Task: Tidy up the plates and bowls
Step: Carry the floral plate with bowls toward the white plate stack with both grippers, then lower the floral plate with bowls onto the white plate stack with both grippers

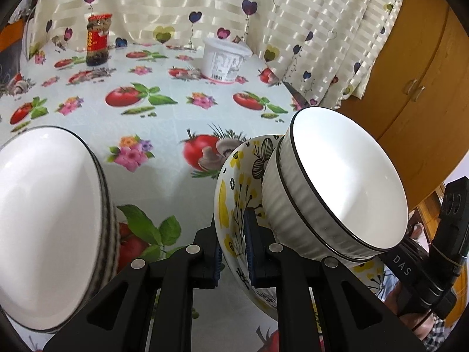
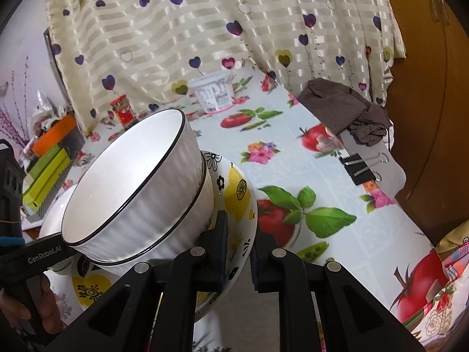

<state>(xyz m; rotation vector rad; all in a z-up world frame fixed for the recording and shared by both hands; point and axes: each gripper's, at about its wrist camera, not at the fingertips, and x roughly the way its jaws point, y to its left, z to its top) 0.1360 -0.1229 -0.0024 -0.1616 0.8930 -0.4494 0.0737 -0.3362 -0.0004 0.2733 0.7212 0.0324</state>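
While both grippers clamp opposite edges of the same flower-patterned plate (image 1: 234,193), it hangs tilted above the tablecloth (image 1: 152,111) with two nested white ribbed bowls (image 1: 346,187) leaning on it. Low in the centre of the left wrist view, the left gripper (image 1: 234,249) has its blue pads pinched on the plate's rim, the bowls filling the right middle of the frame. At the far right of that frame part of the other tool shows in black. Bottom centre of the right wrist view, the right gripper (image 2: 239,252) is likewise clenched on the plate's rim, with the bowls at centre left and a hand (image 2: 32,316) around the other tool's handle at lower left. Another white bowl (image 1: 49,223) with a dark-striped outside fills the lower left of the left wrist view, resting on the tablecloth. Farther back, a white tub (image 1: 224,61) and a red-labelled jar (image 1: 98,41) stand near the heart-printed curtain (image 1: 181,3). A brown cloth (image 2: 346,108) and a black binder clip (image 2: 359,167) sit at the table's right edge.
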